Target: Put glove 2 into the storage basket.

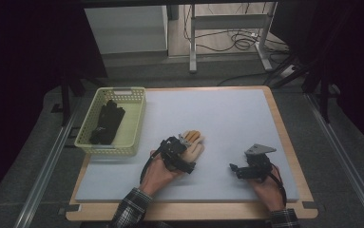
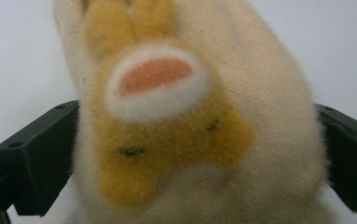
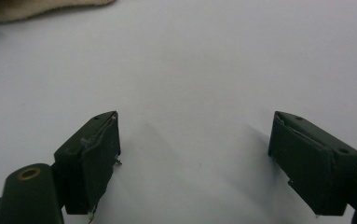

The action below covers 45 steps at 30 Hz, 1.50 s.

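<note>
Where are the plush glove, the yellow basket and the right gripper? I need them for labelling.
plush glove [image 2: 176,140]: left gripper view, orange face patch.
yellow basket [image 1: 134,124]: high view, right wall.
right gripper [image 3: 195,158]: right gripper view, midway between its open jaws.

Your left gripper [image 1: 185,148] covers the cream glove's [image 1: 194,145] cuff; the basket's [image 1: 133,124] dark contents stay unidentifiable
</note>
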{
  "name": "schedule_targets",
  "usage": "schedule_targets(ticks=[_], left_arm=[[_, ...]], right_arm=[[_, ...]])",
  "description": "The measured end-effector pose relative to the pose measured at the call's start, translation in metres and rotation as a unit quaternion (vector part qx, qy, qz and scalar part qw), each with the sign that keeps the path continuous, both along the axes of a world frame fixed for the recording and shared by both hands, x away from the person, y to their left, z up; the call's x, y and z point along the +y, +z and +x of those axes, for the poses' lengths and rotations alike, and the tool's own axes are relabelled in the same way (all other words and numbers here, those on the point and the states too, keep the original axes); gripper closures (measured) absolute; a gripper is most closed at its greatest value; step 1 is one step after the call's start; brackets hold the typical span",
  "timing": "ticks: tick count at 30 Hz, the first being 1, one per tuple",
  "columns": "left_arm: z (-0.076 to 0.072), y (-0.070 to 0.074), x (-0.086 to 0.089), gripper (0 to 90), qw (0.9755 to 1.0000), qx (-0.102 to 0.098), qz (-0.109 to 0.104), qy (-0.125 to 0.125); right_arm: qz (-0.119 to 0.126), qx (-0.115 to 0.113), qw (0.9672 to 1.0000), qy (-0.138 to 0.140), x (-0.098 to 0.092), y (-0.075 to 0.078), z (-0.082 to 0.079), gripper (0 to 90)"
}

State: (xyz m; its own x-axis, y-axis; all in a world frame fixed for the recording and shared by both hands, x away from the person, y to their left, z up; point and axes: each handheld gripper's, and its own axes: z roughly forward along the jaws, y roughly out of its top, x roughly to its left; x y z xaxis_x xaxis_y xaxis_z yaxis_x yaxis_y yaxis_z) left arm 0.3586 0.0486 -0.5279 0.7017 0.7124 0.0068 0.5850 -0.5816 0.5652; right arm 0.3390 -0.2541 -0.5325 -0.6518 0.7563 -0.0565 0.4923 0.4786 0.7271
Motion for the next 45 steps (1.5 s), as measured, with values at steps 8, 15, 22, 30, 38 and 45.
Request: schedule_targets(ticks=[8,15,22,30,38,45], left_arm=[[0.001,0.001,0.004,13.2,0.9999,0.009,-0.012,-0.005],[-0.005,0.005,0.005,38.2,0.9996,0.008,-0.016,-0.021],[-0.006,0.008,0.006,50.8,0.9996,0.017,-0.017,-0.017],[-0.002,0.017,0.015,51.7,0.9992,0.024,-0.033,-0.007],[0.001,0.033,0.023,51.4,0.9992,0.015,-0.036,0.002],[0.008,0.045,0.033,51.3,0.9991,0.014,-0.038,0.014]], right_arm=[[0.000,0.000,1.0000,0.000,0.000,0.000,0.000,16.3],[0.000,0.000,1.0000,0.000,0.000,0.000,0.000,16.3],[0.000,0.000,1.0000,0.000,0.000,0.000,0.000,16.3],[0.000,0.000,1.0000,0.000,0.000,0.000,0.000,16.3],[0.000,0.000,1.0000,0.000,0.000,0.000,0.000,16.3],[0.000,0.000,1.0000,-0.001,0.000,0.000,0.000,16.3]])
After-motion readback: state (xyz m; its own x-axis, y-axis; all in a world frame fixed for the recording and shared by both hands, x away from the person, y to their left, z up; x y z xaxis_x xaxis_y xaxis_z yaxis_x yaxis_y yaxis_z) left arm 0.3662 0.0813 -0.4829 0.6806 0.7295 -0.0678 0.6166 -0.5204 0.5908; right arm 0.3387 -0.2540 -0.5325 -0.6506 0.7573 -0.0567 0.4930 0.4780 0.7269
